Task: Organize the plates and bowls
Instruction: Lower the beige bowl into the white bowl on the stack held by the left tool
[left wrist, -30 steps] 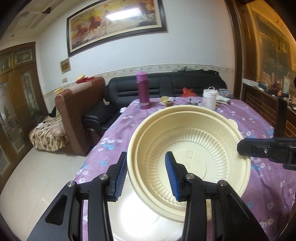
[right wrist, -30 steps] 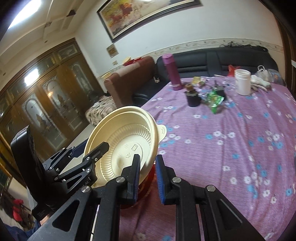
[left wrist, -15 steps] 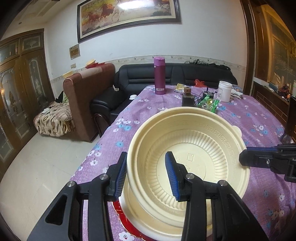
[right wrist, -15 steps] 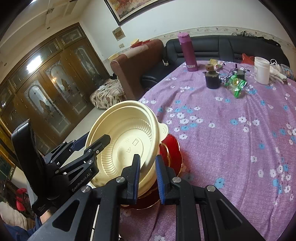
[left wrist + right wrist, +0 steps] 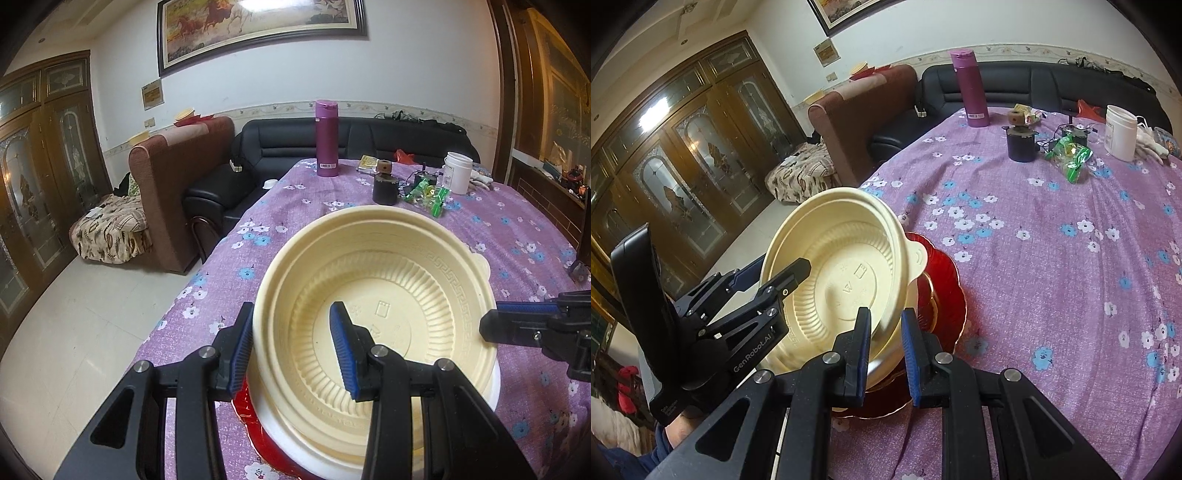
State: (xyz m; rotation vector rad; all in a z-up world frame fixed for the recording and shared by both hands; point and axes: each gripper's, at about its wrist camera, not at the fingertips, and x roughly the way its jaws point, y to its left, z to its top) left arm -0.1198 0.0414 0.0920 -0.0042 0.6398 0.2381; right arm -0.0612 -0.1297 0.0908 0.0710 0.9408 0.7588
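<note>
My left gripper (image 5: 291,347) is clamped on the near-left wall of the cream bowl (image 5: 384,295): one blue pad outside the rim, the other inside the bowl. My right gripper (image 5: 884,347) is closed on the opposite rim of the same bowl (image 5: 842,273), one pad inside and one outside; in the left wrist view its fingers (image 5: 517,325) come in from the right onto that rim. So the bowl sits between both tongs, tilted, mouth facing the left camera.

Under the held bowl: another cream bowl (image 5: 424,435) nested right below it, whether touching I cannot tell. Below that a red plate (image 5: 942,291) with a scalloped edge, lying flat on the table (image 5: 1052,258) in purple flowered cloth, near the table's edge.

Well beyond the bowl, at the far end of the table: magenta flask (image 5: 327,138) upright, dark jar (image 5: 385,186) in front of it, green wrappers (image 5: 428,194) just beside the jar, white tub (image 5: 458,171) beyond the wrappers. Behind the table a black sofa (image 5: 280,147), brown armchair (image 5: 177,177) left of it.
</note>
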